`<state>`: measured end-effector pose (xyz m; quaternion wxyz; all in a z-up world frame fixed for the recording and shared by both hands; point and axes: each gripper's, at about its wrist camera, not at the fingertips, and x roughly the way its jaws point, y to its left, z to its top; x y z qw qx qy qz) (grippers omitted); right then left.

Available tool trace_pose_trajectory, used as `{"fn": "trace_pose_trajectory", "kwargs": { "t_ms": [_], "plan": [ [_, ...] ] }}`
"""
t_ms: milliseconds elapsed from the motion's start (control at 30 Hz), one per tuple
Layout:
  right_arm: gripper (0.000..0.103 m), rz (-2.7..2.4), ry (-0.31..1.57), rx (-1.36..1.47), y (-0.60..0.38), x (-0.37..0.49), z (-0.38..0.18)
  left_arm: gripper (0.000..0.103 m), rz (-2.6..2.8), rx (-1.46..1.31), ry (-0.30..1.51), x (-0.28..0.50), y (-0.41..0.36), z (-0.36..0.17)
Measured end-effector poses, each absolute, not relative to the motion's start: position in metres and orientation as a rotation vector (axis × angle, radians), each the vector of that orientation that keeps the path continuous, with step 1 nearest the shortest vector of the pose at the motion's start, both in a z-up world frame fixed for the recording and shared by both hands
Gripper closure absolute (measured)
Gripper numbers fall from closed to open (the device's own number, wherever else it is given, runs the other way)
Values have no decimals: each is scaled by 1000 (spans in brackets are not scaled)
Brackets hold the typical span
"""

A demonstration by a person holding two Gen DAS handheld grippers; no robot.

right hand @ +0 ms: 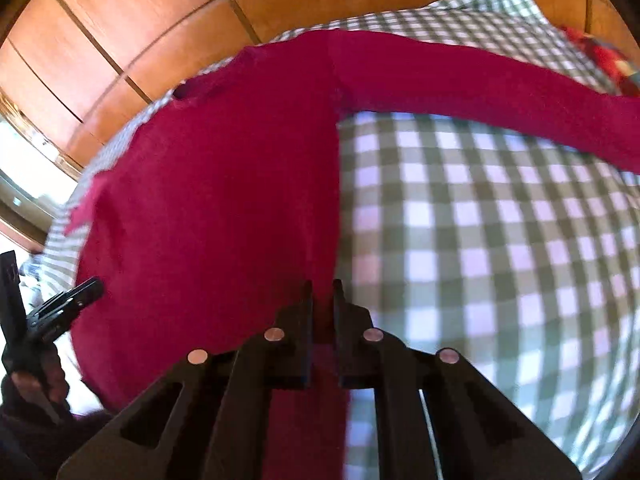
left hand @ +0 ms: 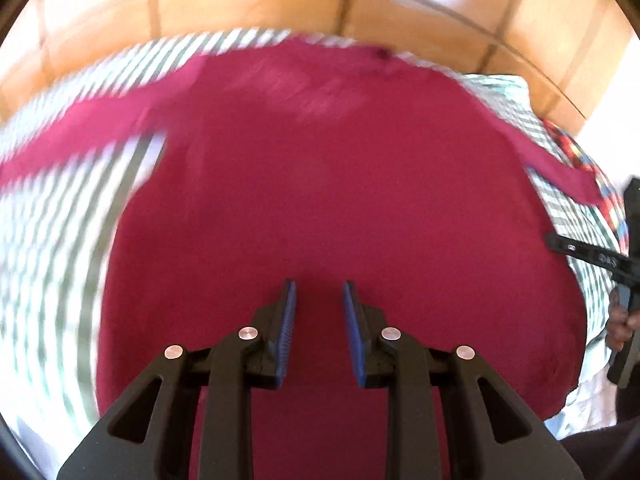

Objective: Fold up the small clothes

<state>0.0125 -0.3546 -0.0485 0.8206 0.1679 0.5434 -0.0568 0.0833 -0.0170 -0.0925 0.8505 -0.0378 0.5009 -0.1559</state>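
A crimson long-sleeved top lies spread on a green-and-white checked cloth, sleeves out to both sides. My left gripper hovers over the lower body of the top, its blue-padded fingers apart and empty. In the right wrist view the top fills the left half, one sleeve stretching right. My right gripper sits at the top's right side edge, fingers nearly together with red fabric between them. The left view is blurred by motion.
The checked cloth covers the work surface; orange floor tiles lie beyond it. A multicoloured garment lies at the far right corner. The other gripper and hand show at the frame edges.
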Motion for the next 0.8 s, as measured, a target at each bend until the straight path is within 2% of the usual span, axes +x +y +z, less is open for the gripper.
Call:
{"fn": "trace_pose_trajectory", "kwargs": {
  "t_ms": [167, 200, 233, 300, 367, 400, 433, 500, 533, 567, 600, 633, 733, 800],
  "plan": [
    [95, -162, 1160, 274, -344, 17, -53, 80, -357, -137, 1028, 55, 8, -89],
    [89, -173, 1161, 296, -344, 19, -52, 80, -353, -145, 1019, 53, 11, -87],
    [67, -198, 1157, 297, -351, 22, -50, 80, -335, -166, 994, 52, 21, -81],
    [30, -305, 1129, 237, -352, 22, -40, 80, -286, -224, 953, 54, 43, -72],
    [30, -332, 1051, 193, -341, 23, -22, 75, -224, -297, 929, 59, 74, -67],
    [26, -309, 1022, 203, -334, 25, -16, 64, -188, -324, 918, 61, 87, -67],
    [20, -292, 1007, 206, -328, 25, -13, 58, -161, -337, 913, 62, 95, -69],
    [19, -227, 990, 191, -306, 32, -11, 56, -137, -328, 943, 66, 103, -75],
    [18, -196, 991, 183, -297, 34, -14, 57, -130, -301, 971, 67, 104, -81],
    [17, -173, 993, 179, -292, 35, -15, 62, -129, -267, 999, 66, 101, -86],
    [17, -145, 1010, 173, -281, 40, -24, 73, -135, -236, 1009, 63, 97, -90],
    [17, -139, 1026, 169, -280, 44, -30, 78, -139, -210, 1004, 58, 93, -90],
    [16, -159, 1111, 187, -282, 49, -62, 82, -141, -200, 1018, 44, 93, -93],
    [16, -149, 1067, 186, -283, 42, -68, 82, -149, -216, 1025, 40, 98, -94]
  ]
}}
